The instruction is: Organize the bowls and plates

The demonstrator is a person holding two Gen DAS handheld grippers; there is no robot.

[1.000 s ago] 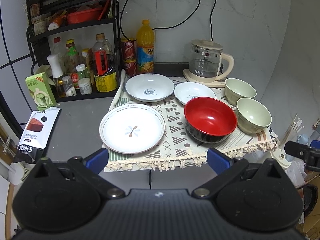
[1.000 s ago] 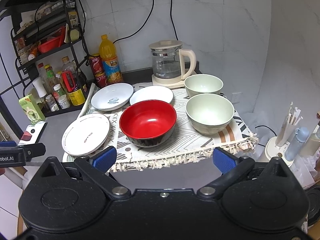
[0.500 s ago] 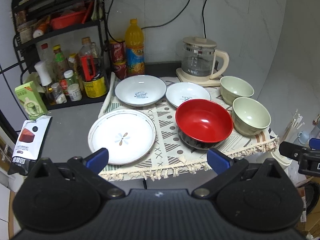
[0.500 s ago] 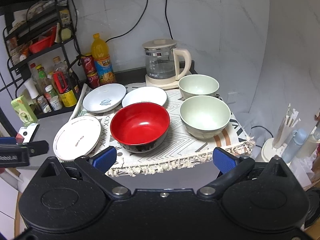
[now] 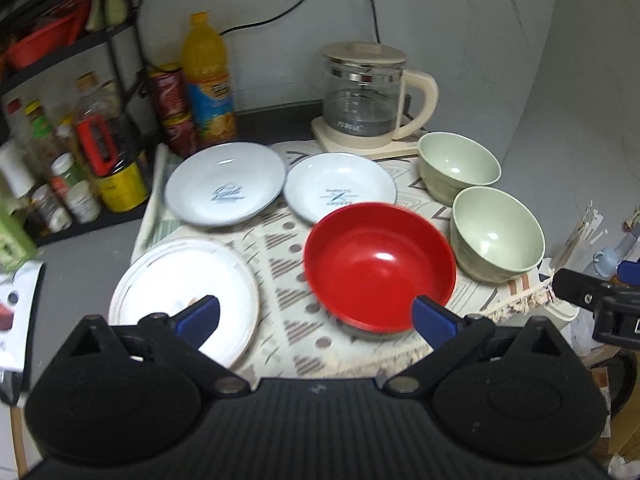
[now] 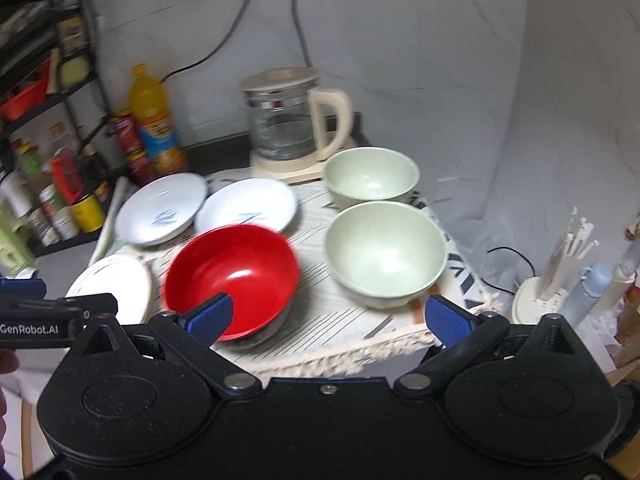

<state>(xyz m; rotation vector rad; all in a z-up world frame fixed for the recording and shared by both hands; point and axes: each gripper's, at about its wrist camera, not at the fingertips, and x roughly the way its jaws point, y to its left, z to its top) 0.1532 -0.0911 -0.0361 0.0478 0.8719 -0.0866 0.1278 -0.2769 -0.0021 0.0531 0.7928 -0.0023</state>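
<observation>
Left wrist view: the left gripper hangs above the near edge of the patterned cloth that covers the tabletop, its blue-padded jaws spread wide and holding nothing. On the cloth, a red bowl sits near the front, right of centre. A large white plate lies at the near left, partly behind the left jaw. Two shallow white plates with blue print lie side by side farther back, the left plate and the right plate, their rims close together or just touching. Two pale green bowls stand at the right: the far one and the near one, just beside each other. A glass kettle on a cream base stands at the far edge, with an orange drink bottle and a rack of condiment bottles to the left.

Right wrist view: the right gripper is likewise unloaded with jaws apart, hanging over the front fringe of the cloth, between the red bowl and the near green bowl. The picture is motion-blurred.
</observation>
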